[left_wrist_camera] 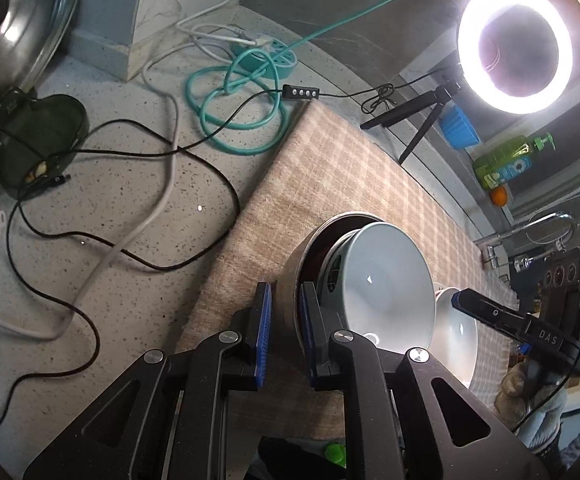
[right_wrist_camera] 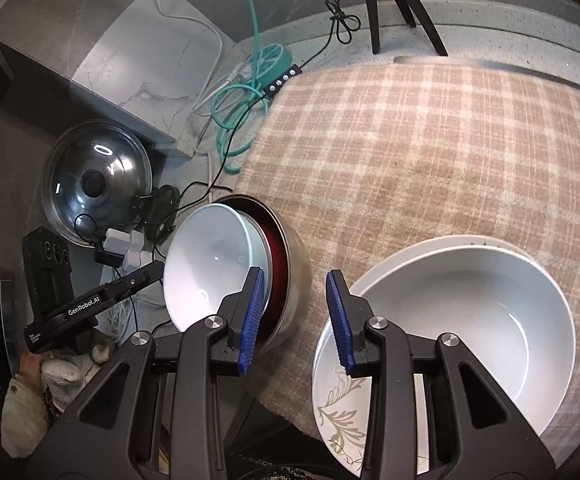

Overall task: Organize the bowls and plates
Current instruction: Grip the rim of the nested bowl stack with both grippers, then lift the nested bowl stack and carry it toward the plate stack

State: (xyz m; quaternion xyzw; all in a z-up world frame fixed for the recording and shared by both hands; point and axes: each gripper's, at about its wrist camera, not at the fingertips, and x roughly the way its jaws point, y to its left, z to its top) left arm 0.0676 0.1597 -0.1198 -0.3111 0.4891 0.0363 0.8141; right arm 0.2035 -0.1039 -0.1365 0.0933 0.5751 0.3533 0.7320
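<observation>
A pale blue bowl (right_wrist_camera: 210, 264) sits in a red-lined steel bowl (right_wrist_camera: 290, 264) on beige-and-cream plaid cloth (right_wrist_camera: 430, 152).

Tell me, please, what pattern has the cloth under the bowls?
The cloth has a beige and cream checked pattern; the right wrist view shows it best.

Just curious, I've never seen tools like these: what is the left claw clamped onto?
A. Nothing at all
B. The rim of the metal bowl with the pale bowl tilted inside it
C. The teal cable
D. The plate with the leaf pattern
B: in the left wrist view, the left claw has its blue pads either side of the metal bowl wall, with the pale bowl leaning inside.
</observation>
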